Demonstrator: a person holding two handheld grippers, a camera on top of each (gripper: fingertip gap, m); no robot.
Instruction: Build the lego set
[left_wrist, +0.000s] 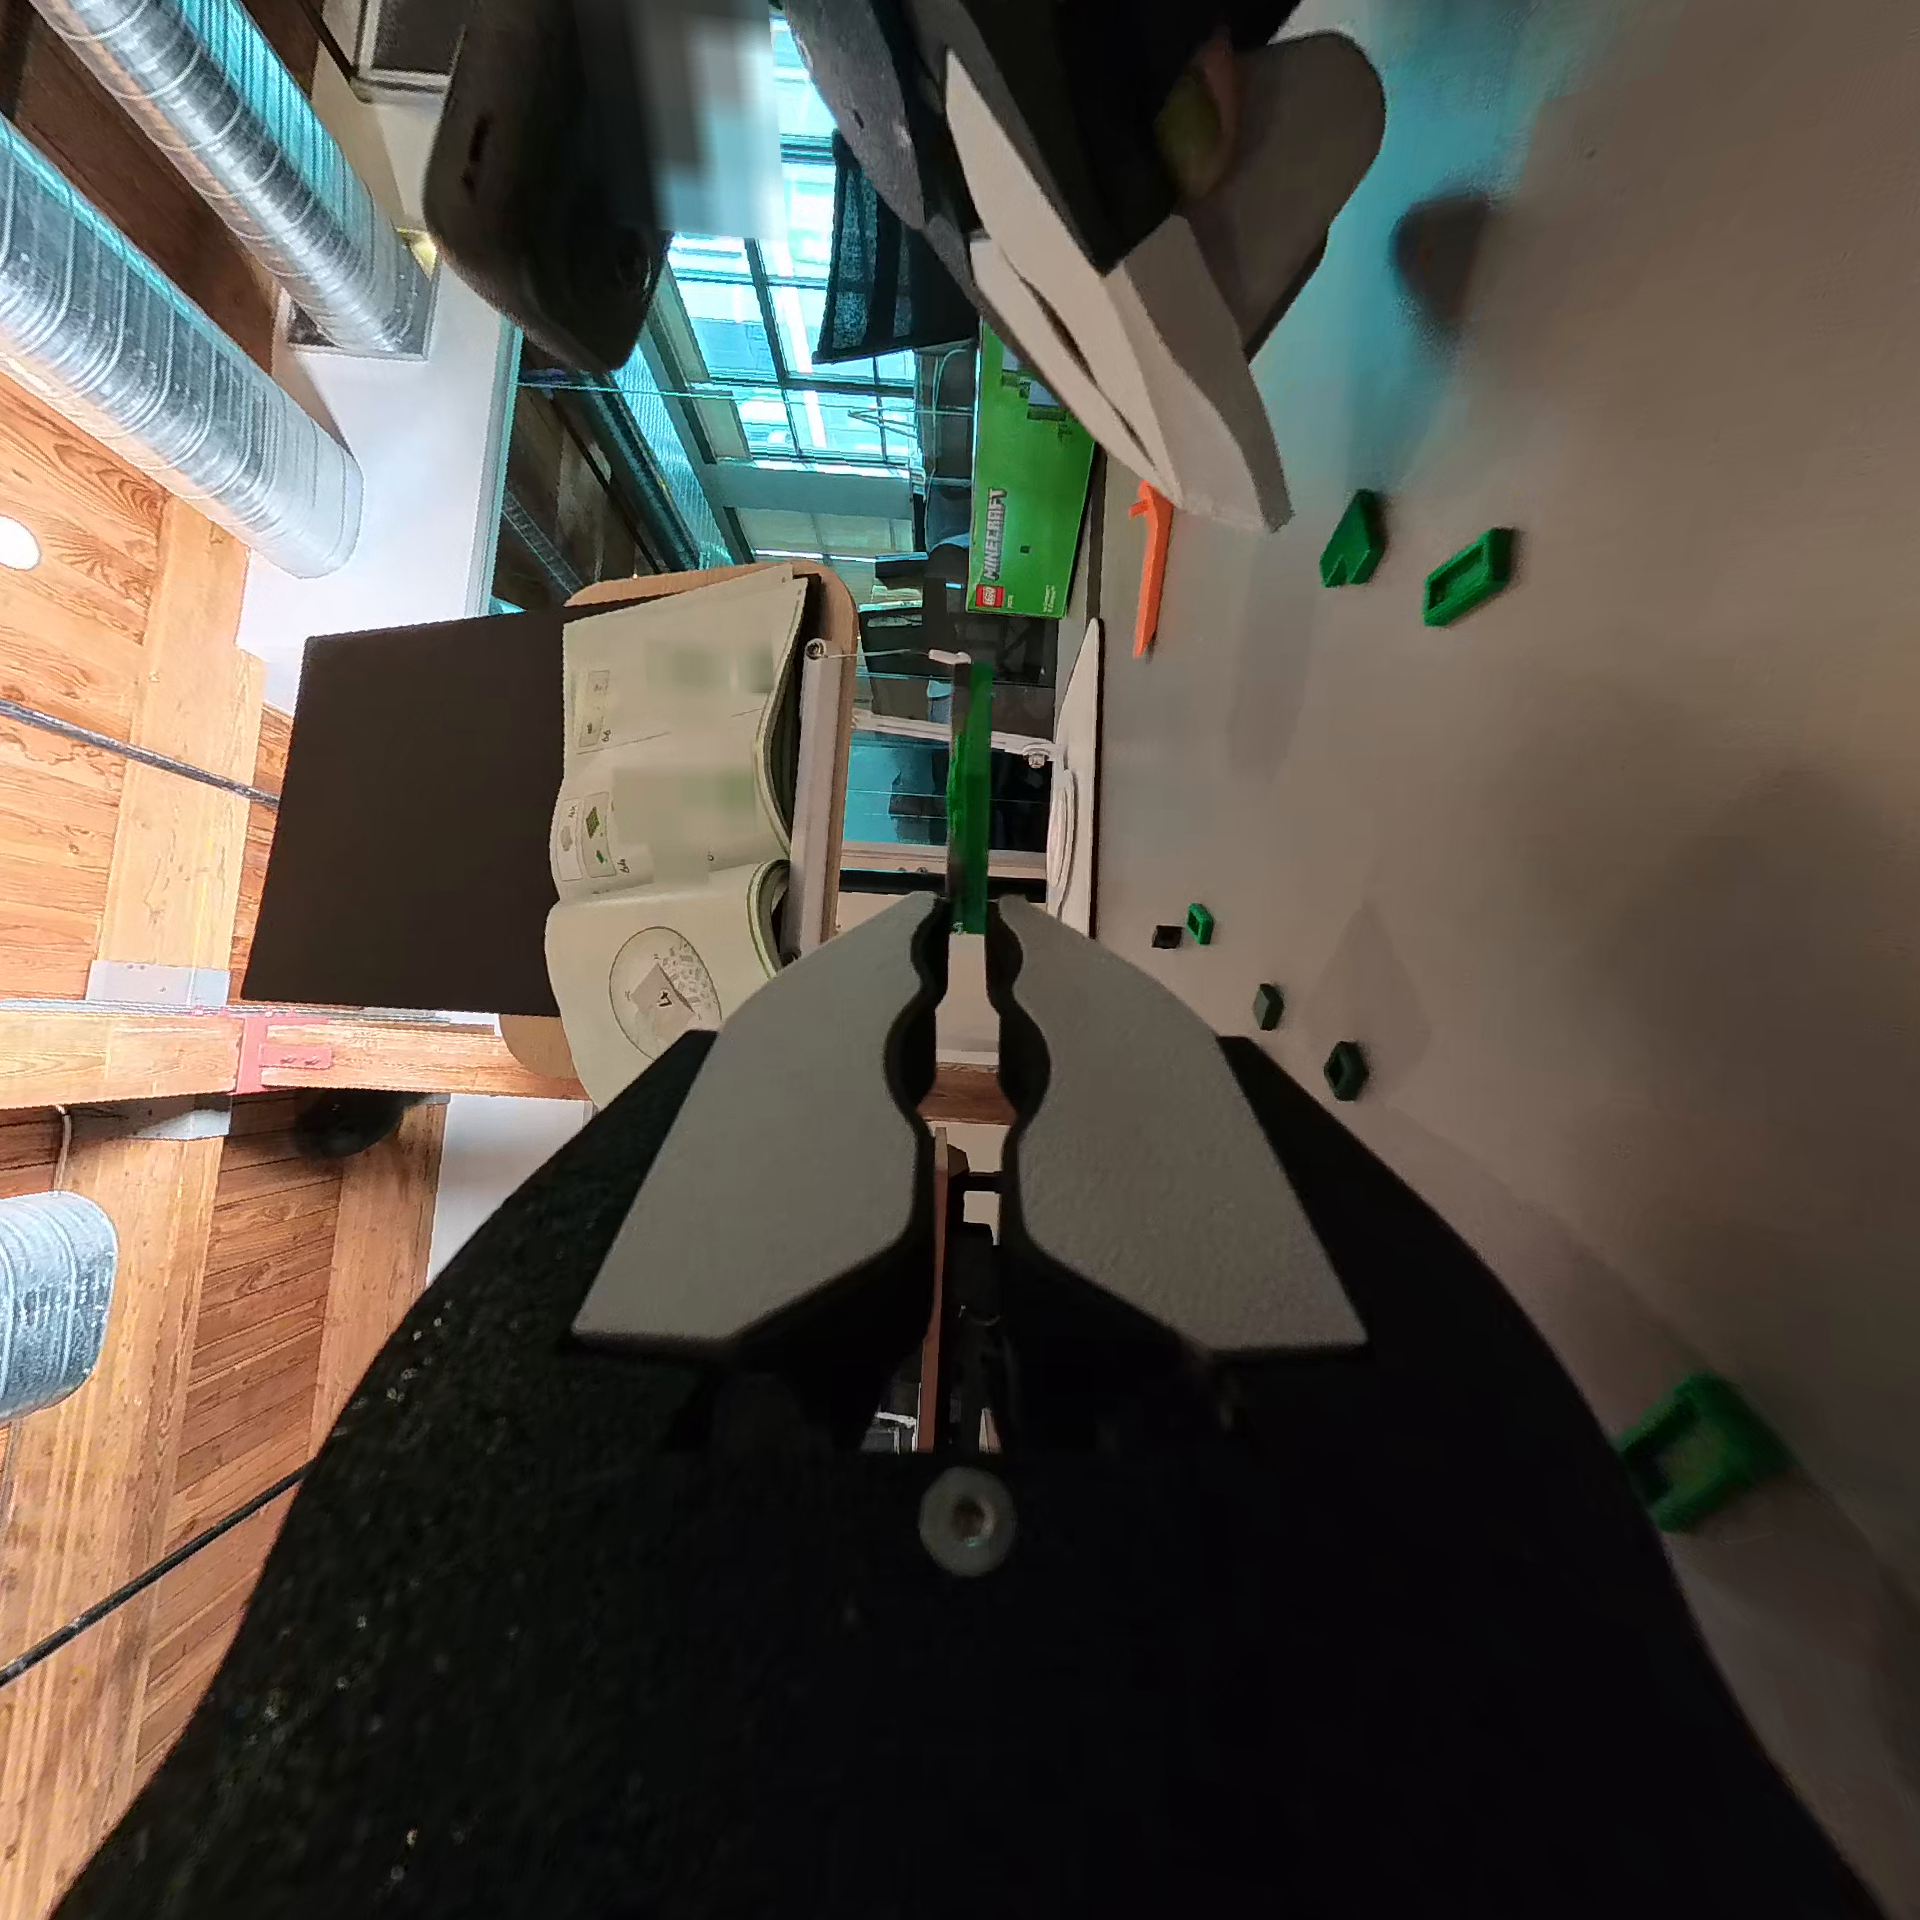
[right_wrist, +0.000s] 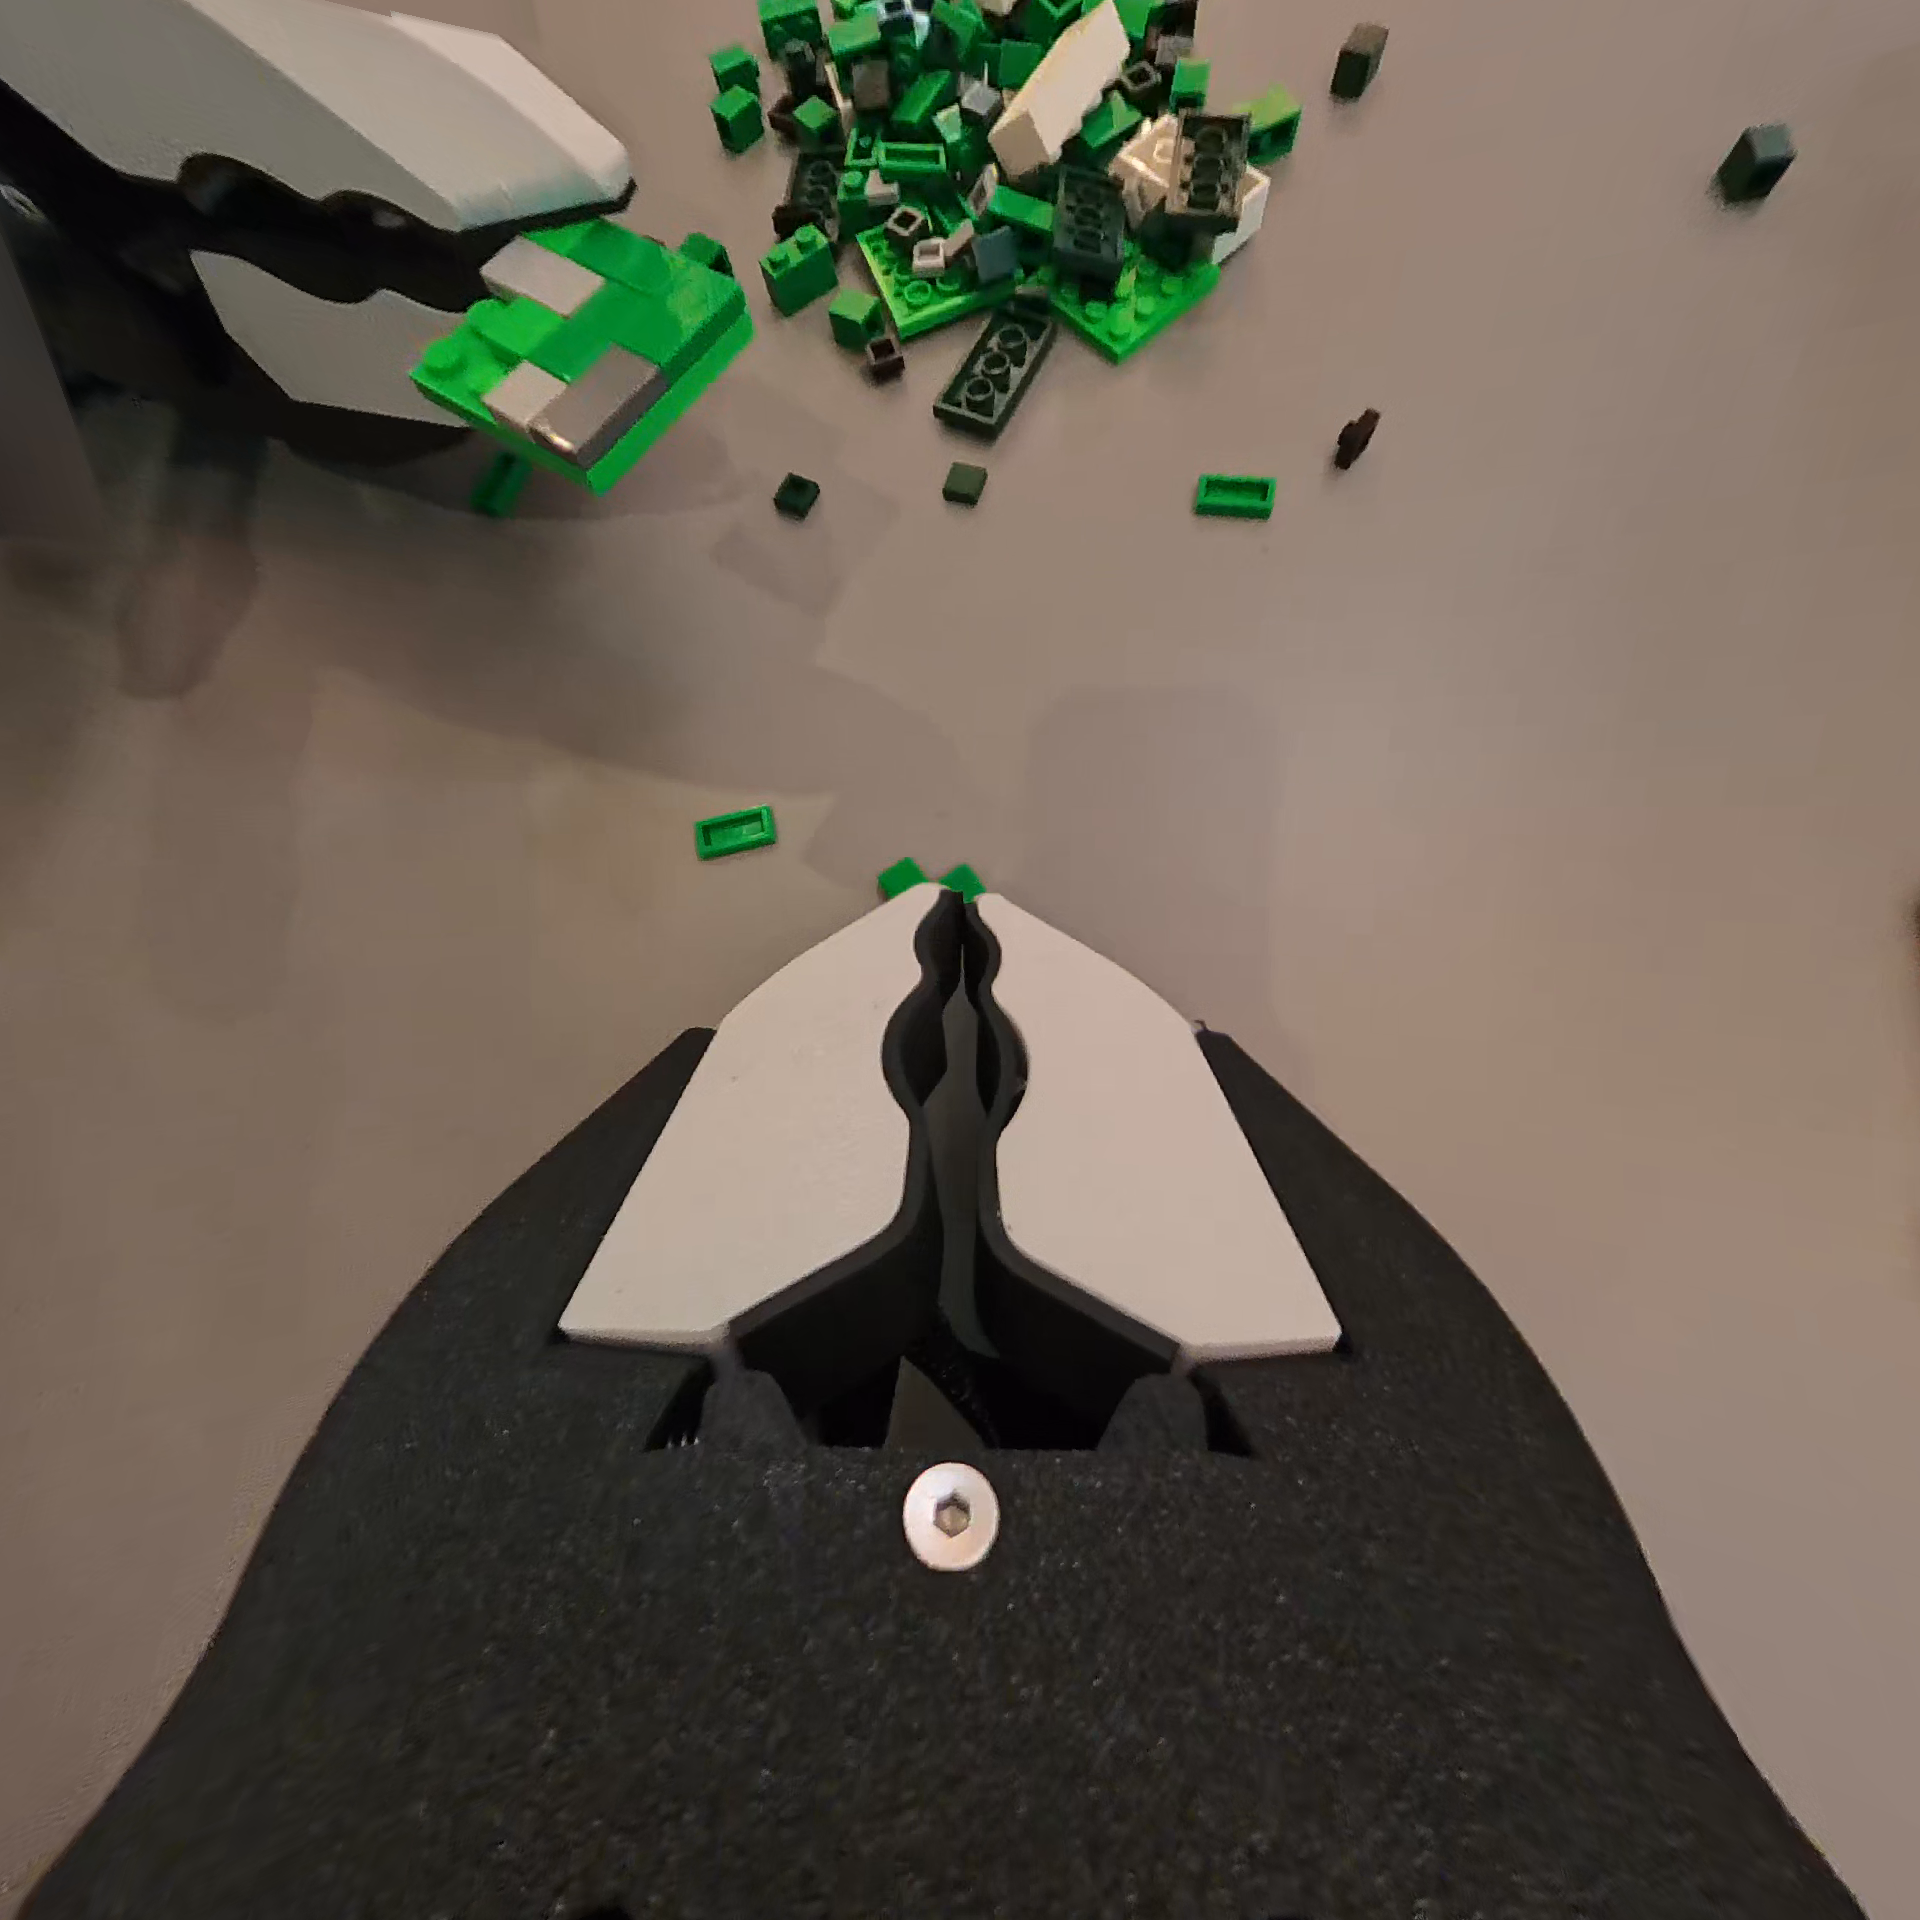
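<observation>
Left wrist view (rotated a quarter turn): pale grey tabletop (left_wrist: 1558, 831) under soft, even light. Behind it, a row of glazed windows (left_wrist: 790, 416) admits blue-green daylight. Ribbed silver ventilation ducts (left_wrist: 156, 343) run beside timber beams and plank cladding (left_wrist: 135, 1247), next to a white wall (left_wrist: 416, 499). A round recessed lamp (left_wrist: 16, 540) glows in the wood (partly cropped).
</observation>
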